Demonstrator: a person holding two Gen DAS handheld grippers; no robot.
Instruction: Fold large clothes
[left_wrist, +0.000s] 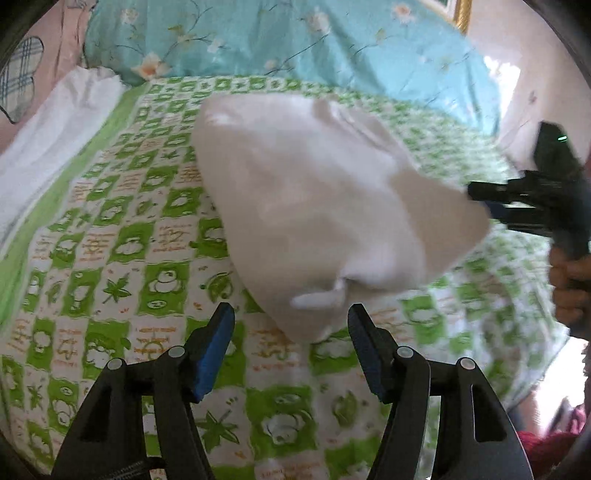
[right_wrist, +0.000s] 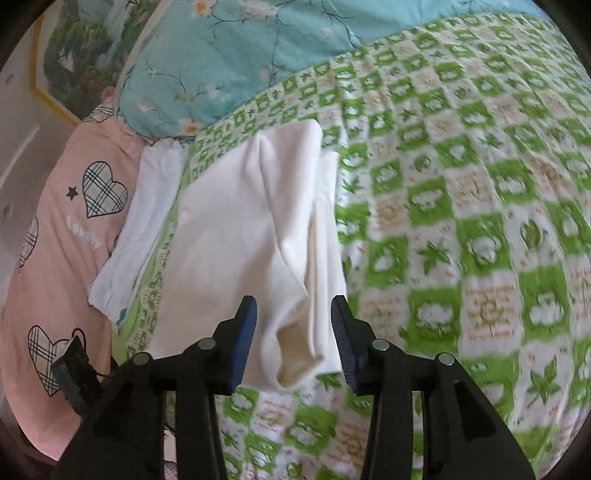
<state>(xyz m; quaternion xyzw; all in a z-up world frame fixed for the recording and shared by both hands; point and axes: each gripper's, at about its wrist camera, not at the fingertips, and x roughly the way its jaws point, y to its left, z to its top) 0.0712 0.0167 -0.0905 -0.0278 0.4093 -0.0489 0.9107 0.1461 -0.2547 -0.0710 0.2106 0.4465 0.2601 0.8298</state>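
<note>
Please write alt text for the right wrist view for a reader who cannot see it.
A folded white garment lies on a green-and-white checked bedsheet, its near end between the open blue pads of the right tool, which do not press it. A pink heart-print pillow and a turquoise floral quilt lie beyond.

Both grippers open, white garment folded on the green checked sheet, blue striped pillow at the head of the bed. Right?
Not striped: the blue pillow has a floral print, clear in the right wrist view. The rest holds: the left gripper and right gripper are open, and the white garment lies folded on the green checked sheet.
</note>
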